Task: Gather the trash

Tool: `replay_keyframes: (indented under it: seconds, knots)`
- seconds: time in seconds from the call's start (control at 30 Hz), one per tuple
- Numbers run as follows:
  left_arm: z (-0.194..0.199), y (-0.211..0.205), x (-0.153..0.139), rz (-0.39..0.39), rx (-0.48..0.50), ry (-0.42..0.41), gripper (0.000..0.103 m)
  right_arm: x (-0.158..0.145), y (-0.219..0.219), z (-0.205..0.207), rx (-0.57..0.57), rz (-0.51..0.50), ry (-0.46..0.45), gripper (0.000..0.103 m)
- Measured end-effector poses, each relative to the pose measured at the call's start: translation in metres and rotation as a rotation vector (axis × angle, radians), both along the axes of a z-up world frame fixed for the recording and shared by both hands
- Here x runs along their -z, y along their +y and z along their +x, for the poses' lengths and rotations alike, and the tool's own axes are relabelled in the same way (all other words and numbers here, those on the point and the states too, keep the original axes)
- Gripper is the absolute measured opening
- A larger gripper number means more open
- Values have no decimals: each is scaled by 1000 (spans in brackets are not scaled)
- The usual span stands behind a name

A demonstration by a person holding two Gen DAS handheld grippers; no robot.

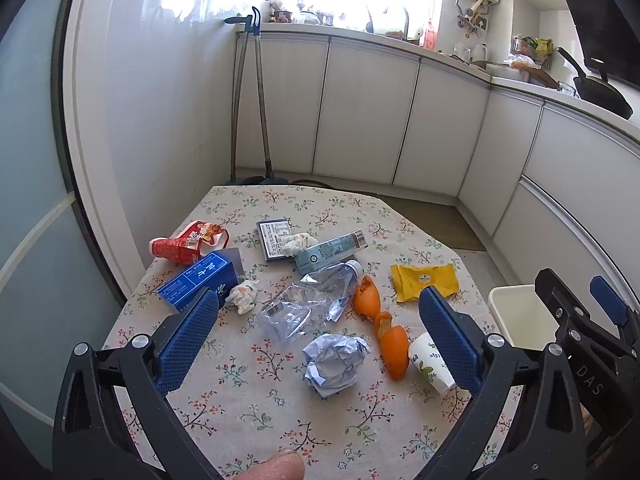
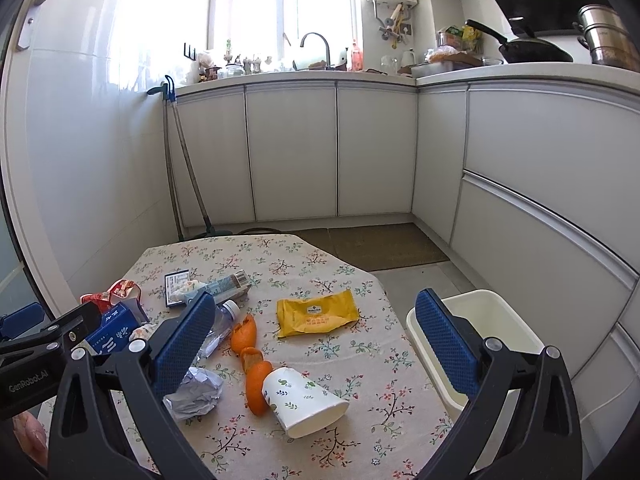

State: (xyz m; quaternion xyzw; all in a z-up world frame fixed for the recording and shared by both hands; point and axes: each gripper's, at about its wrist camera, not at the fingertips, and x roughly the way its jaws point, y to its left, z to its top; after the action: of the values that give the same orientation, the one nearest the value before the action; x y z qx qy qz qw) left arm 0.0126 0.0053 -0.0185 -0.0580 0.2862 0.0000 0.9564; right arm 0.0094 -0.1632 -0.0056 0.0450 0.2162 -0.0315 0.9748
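Note:
Trash lies scattered on a floral tablecloth (image 1: 248,404): a crumpled paper ball (image 1: 335,360), a crushed clear bottle (image 1: 308,300), orange peel (image 1: 380,320), a tipped paper cup (image 2: 304,404), a yellow wrapper (image 2: 317,313), a blue box (image 1: 200,280), a red packet (image 1: 186,242) and a teal carton (image 1: 332,250). My left gripper (image 1: 316,320) hangs open above the bottle and paper ball. My right gripper (image 2: 316,328) is open above the peel and cup. A white bin (image 2: 484,328) stands off the table's right edge.
A dark box (image 1: 274,238) and tissue wads (image 1: 242,296) also lie on the table. White cabinets (image 2: 292,148) run along the back and right walls. A broom and dustpan (image 1: 256,100) lean in the far left corner. A mat (image 2: 372,246) covers the floor beyond.

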Motion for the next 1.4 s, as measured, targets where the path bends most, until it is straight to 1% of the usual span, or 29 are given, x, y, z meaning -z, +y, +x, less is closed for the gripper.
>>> replay_keyframes:
  seconds: [0.97,1.4]
  knots:
    - [1,2,3,-4,-3,11,96,2,1,0,-3,0,3,98]
    - [3,2,5,-9,-10,32,96,5,1,1,-5,2,15,98]
